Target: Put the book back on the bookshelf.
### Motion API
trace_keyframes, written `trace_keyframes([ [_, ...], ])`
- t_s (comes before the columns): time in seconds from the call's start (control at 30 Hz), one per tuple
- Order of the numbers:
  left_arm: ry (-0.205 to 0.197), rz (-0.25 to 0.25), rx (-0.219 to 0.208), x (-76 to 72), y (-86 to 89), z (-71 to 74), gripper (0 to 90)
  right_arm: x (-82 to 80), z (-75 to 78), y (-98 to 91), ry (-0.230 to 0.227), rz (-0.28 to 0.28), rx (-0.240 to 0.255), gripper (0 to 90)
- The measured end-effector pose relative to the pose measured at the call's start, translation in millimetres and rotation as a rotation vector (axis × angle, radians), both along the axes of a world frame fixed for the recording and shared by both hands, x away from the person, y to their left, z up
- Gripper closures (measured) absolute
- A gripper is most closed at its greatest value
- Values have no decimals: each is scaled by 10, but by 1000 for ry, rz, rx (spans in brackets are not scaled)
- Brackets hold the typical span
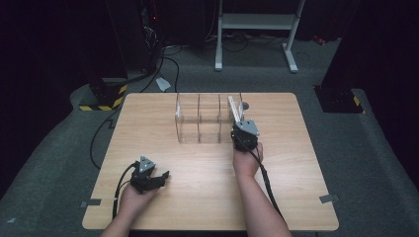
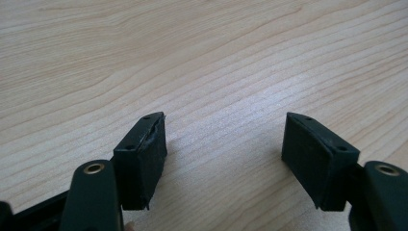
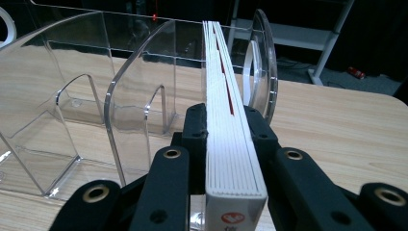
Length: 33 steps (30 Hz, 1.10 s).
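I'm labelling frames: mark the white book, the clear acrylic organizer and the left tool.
white book point(image 3: 230, 144), right gripper view, on its page edge.
clear acrylic organizer point(image 3: 139, 77), right gripper view, on a curved divider.
left tool point(image 2: 223, 149), left gripper view, midway between its open fingertips.

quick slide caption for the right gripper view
Right gripper clamps a white book upright beside a clear acrylic file rack.

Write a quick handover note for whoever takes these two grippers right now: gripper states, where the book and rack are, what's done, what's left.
Right gripper: shut on the white book, held on edge at the rightmost slot of the clear acrylic rack.
Left gripper: open, nothing between its jaws, low over the wooden table at the near left.
Done: book gripped and brought to the rack.
Left: probably seat it fully in the slot, then release.
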<state>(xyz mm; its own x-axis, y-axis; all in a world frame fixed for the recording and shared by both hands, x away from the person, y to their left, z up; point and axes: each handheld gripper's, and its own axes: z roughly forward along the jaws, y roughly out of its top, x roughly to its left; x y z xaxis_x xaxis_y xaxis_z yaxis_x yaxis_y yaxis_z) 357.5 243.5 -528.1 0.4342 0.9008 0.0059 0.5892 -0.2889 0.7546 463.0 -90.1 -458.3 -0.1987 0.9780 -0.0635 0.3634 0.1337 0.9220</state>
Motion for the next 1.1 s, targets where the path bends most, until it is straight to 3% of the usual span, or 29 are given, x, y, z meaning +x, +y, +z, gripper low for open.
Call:
trace_keyframes([
  [0.63,0,-1,0,0,1,0,325,-96,31,-69,11,36,41,659],
  [1.1,1,-2,3,0,1,1,325,-412,1,-286,6,104,98,638],
])
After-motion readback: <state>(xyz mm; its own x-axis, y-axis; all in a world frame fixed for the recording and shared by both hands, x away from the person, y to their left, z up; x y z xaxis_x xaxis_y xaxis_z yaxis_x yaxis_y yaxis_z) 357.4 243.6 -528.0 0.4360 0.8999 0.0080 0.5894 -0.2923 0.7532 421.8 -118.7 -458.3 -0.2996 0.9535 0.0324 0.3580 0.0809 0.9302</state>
